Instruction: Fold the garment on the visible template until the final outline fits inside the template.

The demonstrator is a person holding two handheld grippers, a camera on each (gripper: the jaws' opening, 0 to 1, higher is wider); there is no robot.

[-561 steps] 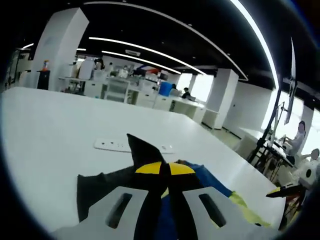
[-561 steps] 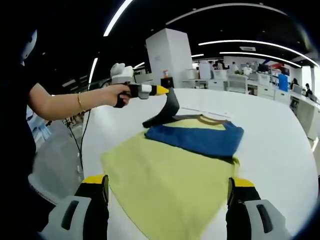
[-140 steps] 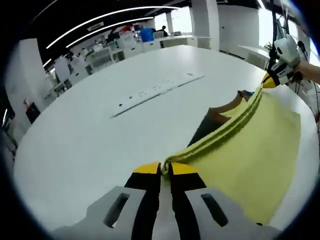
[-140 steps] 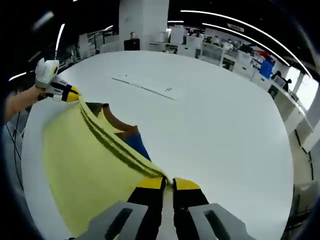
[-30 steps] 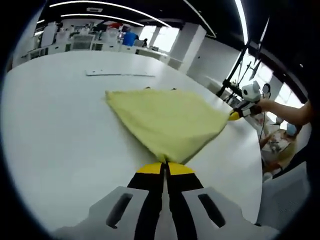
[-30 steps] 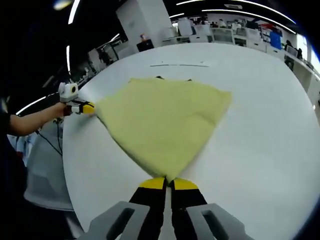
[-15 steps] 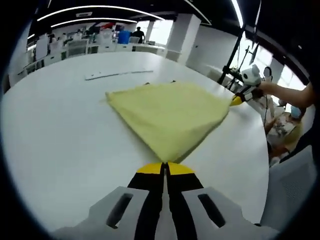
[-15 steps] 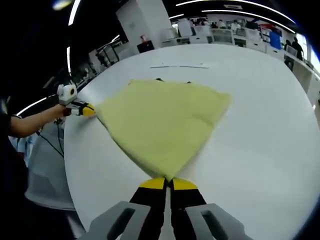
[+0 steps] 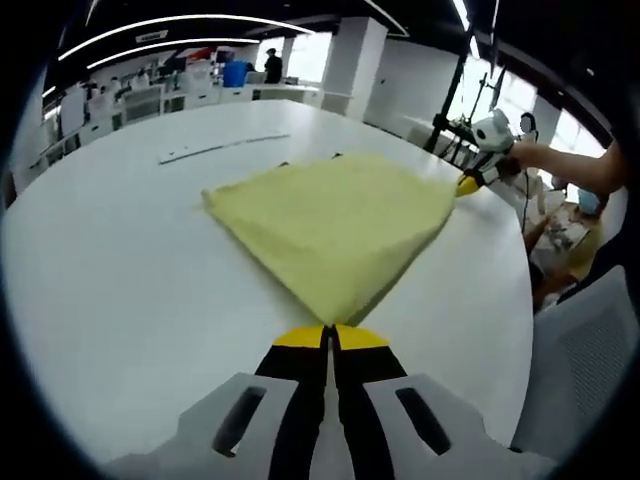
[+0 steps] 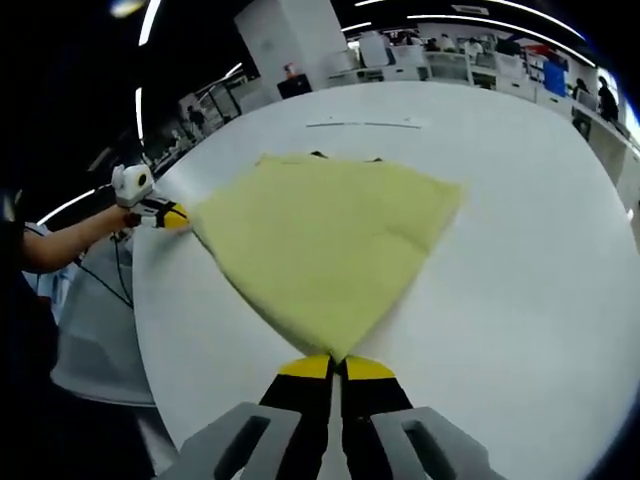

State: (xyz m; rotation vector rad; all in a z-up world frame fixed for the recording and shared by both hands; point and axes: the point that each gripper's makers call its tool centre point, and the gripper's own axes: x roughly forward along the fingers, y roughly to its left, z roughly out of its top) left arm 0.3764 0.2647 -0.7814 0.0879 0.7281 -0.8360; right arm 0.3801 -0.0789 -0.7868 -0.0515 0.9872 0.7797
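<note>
A yellow garment (image 9: 335, 215) lies spread flat on the white round table (image 9: 120, 260), folded so only its yellow side shows. In the left gripper view my left gripper (image 9: 330, 335) is shut on the near corner of the garment. The right gripper (image 9: 468, 184), held by a hand, pinches the far right corner. In the right gripper view the garment (image 10: 325, 240) stretches away from my right gripper (image 10: 335, 365), which is shut on its near corner. The left gripper (image 10: 170, 215) holds the corner at the left. Small dark bits of the garment peek out at its far edge (image 10: 318, 155).
A thin white strip (image 9: 222, 148) lies on the table beyond the garment, also seen as the strip (image 10: 362, 125). Table edge runs close on the right (image 9: 515, 330). A grey chair back (image 9: 580, 360) and a seated person (image 9: 585, 215) are beside it. Desks and pillars stand far behind.
Both grippers keep their hold on the garment's corners. The views have shifted slightly; the garment lies much as before, spread flat.
</note>
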